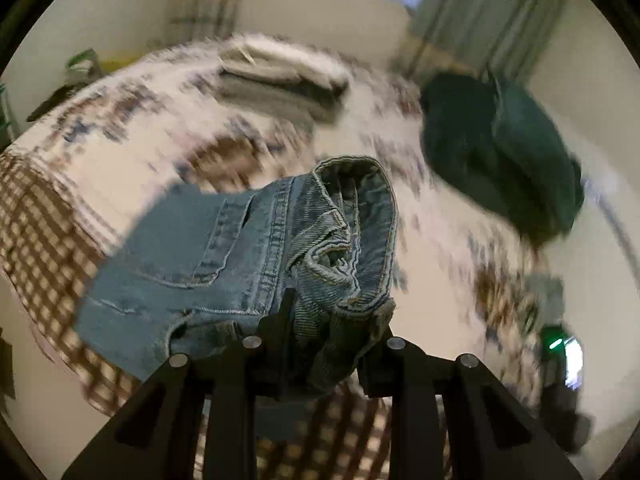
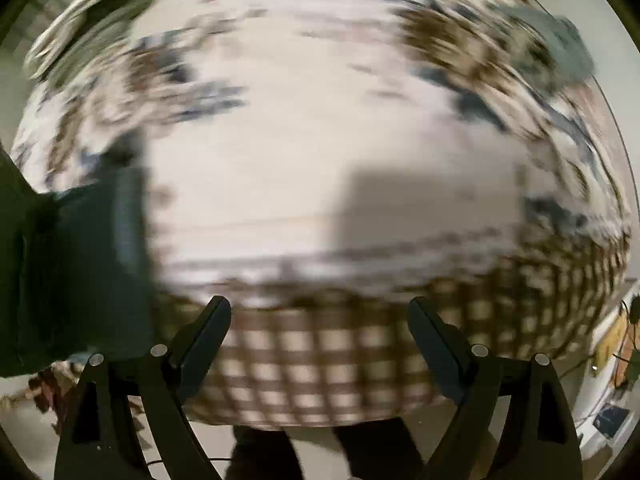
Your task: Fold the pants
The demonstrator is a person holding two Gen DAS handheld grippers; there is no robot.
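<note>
Left hand-held gripper (image 1: 326, 330) clenched on bunched denim of the blue jeans (image 1: 224, 256), lifted above the patterned bed (image 1: 168, 120), back pocket facing up. Right hand-held gripper (image 2: 320, 316) released, jaws spread wide over the bed's checked border (image 2: 320, 360), grasping nothing. Beyond the jeans on the bed: folded stack of clothes (image 1: 280, 80) and dark green garment (image 1: 500, 152).

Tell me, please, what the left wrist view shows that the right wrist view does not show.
Only the left wrist view shows the blue jeans, pinched in the shut left gripper, a stack of folded clothes further back, and curtains. Only the right wrist view shows the right gripper, open and holding nothing. Both views show the patterned bedspread with its checked border, and a dark green garment; both pictures are blurred.
</note>
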